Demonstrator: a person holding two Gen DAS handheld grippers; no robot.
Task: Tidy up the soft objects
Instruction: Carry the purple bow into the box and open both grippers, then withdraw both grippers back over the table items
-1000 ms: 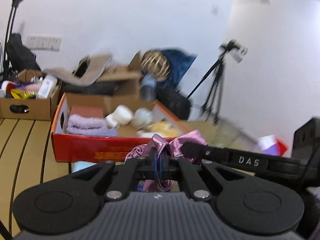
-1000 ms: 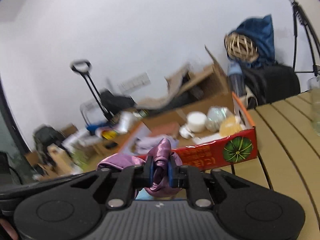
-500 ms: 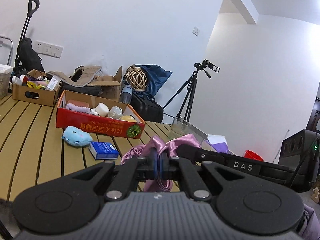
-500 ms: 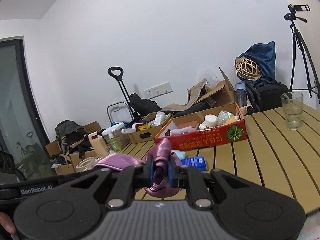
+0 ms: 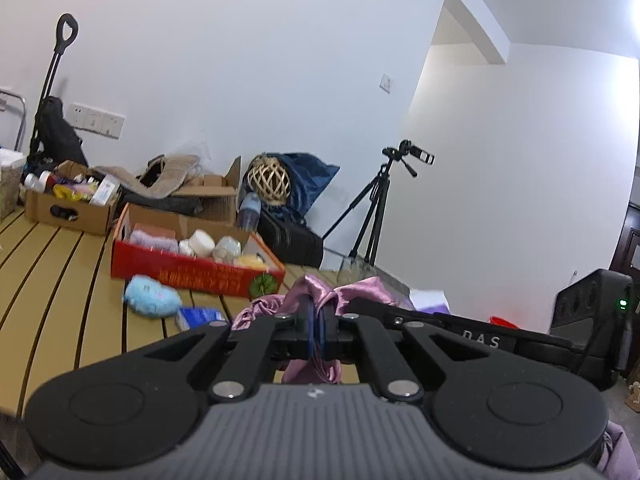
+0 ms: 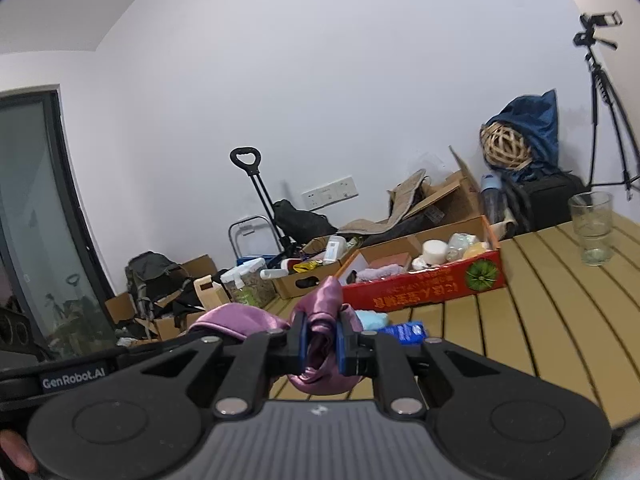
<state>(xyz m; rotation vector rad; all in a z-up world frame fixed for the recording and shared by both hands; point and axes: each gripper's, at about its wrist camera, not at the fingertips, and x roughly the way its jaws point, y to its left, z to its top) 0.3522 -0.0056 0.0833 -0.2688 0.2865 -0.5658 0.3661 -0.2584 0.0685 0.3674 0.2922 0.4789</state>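
Both tongs, left (image 5: 318, 330) and right (image 6: 320, 338), stayed clenched on the purple cloth (image 6: 320, 312), now pulled back; red box (image 6: 424, 286) lay farther ahead. Likely folding comes before boxing.

Your left wrist camera is sitting just behind the left gripper (image 5: 318, 332), looking forward and slightly downward along its fingers across the slatted worktop (image 5: 60, 280) toward the far edge and the white wall, with the tripod (image 5: 376, 208) standing off to the right. Your right wrist camera is riding the same way behind the right gripper (image 6: 320, 340), facing the same far edge from further right, so the glass (image 6: 592, 228) is showing near the worktop's right side. Both views are sharing the red box (image 5: 192, 272) (image 6: 424, 288), the wicker ball (image 5: 268, 180) (image 6: 506, 146) behind it, and the purple satin cloth (image 5: 360, 292) (image 6: 240, 318), very close to each lens.
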